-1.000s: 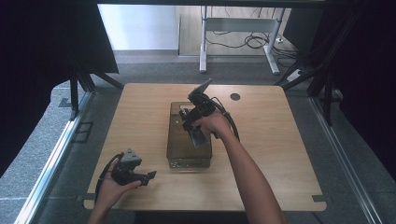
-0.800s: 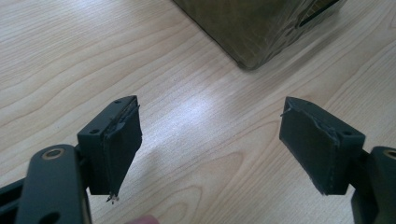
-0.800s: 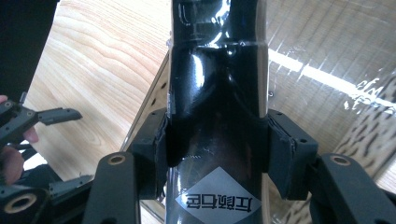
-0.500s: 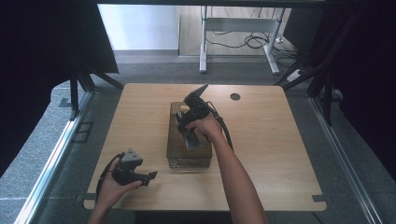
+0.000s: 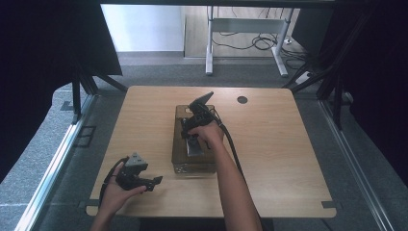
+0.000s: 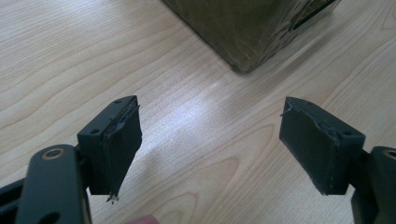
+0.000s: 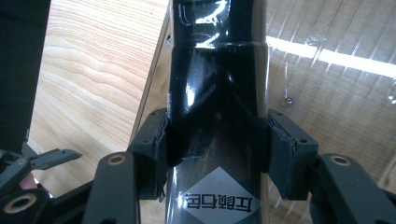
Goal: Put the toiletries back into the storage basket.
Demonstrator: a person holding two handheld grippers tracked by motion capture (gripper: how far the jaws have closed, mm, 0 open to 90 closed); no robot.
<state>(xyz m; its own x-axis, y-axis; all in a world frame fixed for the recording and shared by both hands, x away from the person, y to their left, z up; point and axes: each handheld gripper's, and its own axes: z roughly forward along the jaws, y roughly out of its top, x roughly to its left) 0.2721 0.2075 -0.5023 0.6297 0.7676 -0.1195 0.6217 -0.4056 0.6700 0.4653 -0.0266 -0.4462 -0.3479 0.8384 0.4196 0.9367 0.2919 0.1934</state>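
My right gripper [image 5: 192, 136] is shut on a glossy black bottle [image 7: 217, 93] with a grey diamond label; both pads press its sides. The bottle [image 5: 194, 146] hangs tilted inside a clear brownish bin [image 5: 178, 162] at the table's middle, its far end low within the walls. My left gripper [image 5: 152, 182] rests in a hand at the front left of the table, apart from the bin. Its jaws stand wide open with nothing between them [image 6: 210, 140], just above the bare wood, and the bin's corner [image 6: 247, 32] lies ahead of it.
The light wooden table [image 5: 284, 144] has a round cable hole [image 5: 242, 99] at the back right. The right gripper's cable [image 5: 232, 144] runs along the forearm. Dark curtains flank the table, and a desk frame [image 5: 240, 43] stands on the floor behind it.
My right hand has sunk with the black bottle, bringing it lower into the bin and a little toward the front. The left gripper has stayed where it was.
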